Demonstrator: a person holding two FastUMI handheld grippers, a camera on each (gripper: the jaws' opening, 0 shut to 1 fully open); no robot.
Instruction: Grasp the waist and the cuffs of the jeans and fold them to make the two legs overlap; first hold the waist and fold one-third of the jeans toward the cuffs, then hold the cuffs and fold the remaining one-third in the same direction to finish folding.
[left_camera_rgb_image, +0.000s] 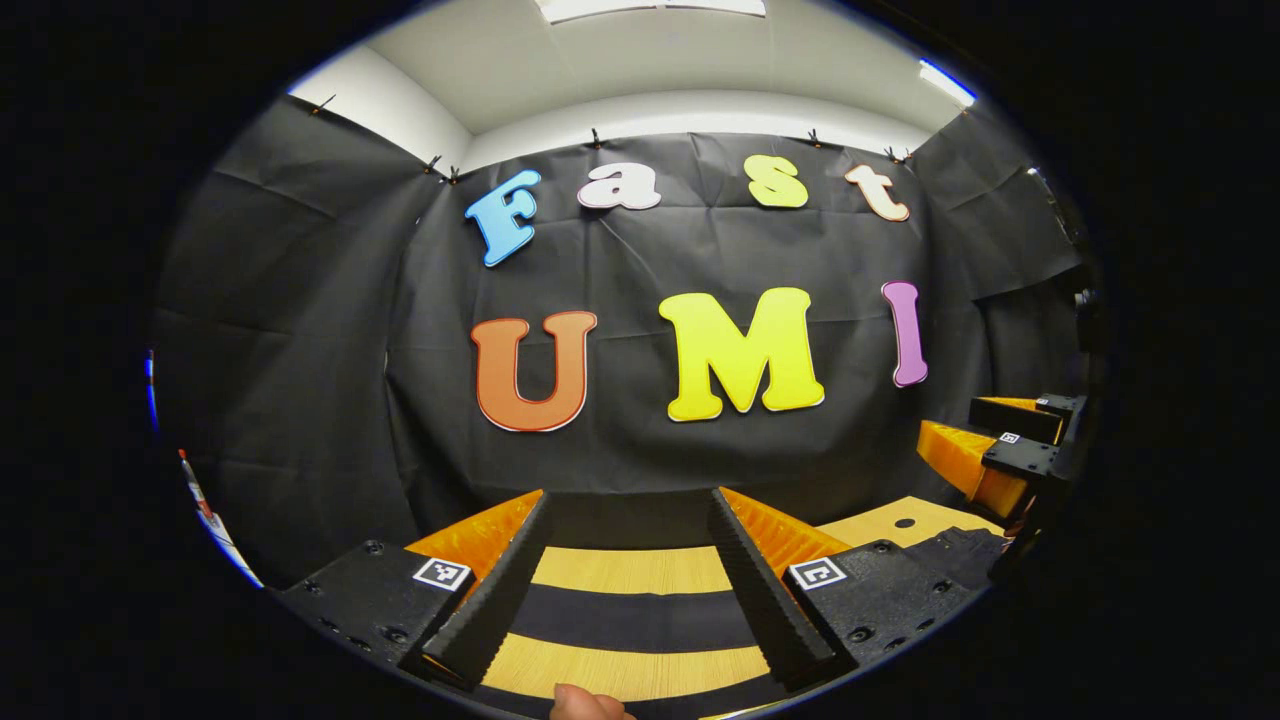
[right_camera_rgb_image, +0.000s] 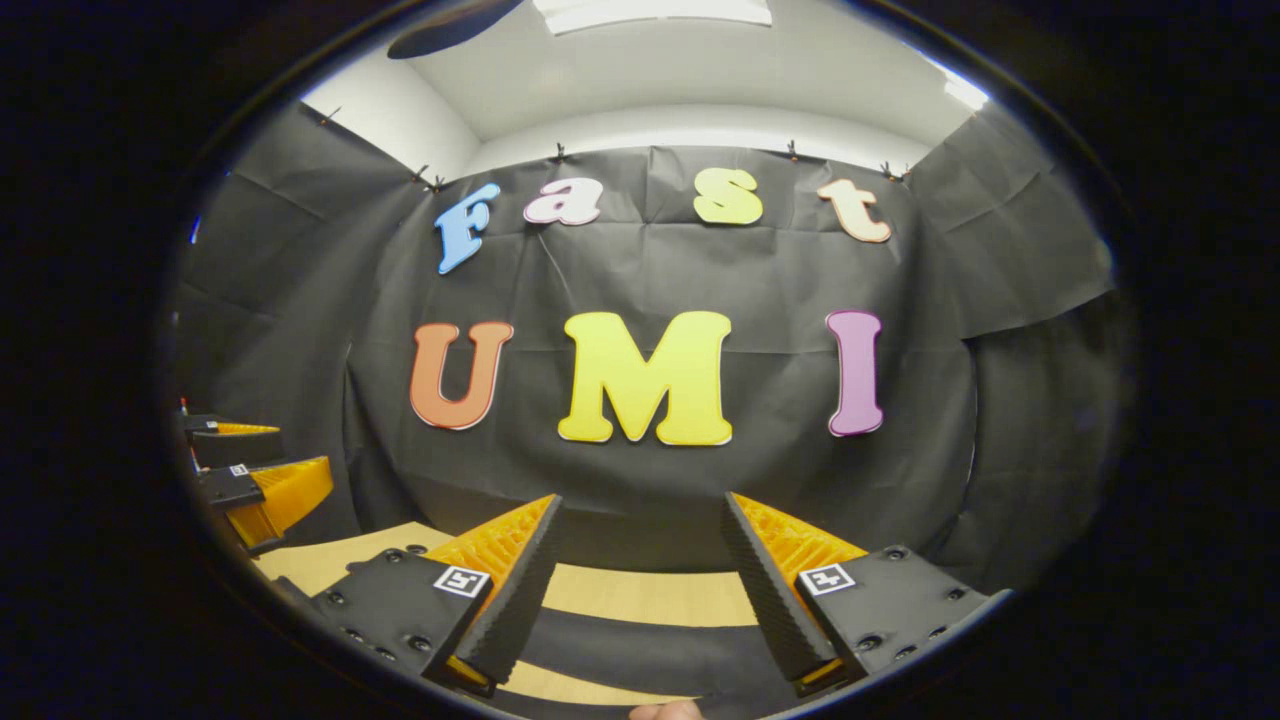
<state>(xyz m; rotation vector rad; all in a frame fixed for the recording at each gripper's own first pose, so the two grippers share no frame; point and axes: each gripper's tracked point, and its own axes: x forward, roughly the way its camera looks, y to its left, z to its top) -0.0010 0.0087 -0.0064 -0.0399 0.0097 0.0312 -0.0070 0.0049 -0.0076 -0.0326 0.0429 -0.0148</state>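
The left gripper (left_camera_rgb_image: 632, 505) stands wide apart, nothing between its fingers, held level above the table (left_camera_rgb_image: 630, 570) and pointing at the black cloth wall (left_camera_rgb_image: 700, 250). Between its fingers lies a dark band (left_camera_rgb_image: 630, 620) across the pale wooden top, with wood showing beyond it and nearer the camera; whether that dark cloth is the jeans cannot be told from here. A fingertip (left_camera_rgb_image: 585, 703) peeks in at the bottom edge. Off to its right floats the right gripper (left_camera_rgb_image: 985, 445), well apart.

Over in the right gripper view, the right gripper (right_camera_rgb_image: 640, 510) is spread just as wide and empty too, level over the table (right_camera_rgb_image: 650, 595), with a dark band (right_camera_rgb_image: 640, 655) crossing under its fingers. The left gripper (right_camera_rgb_image: 255, 470) sits out at the left side, near the table's edge.
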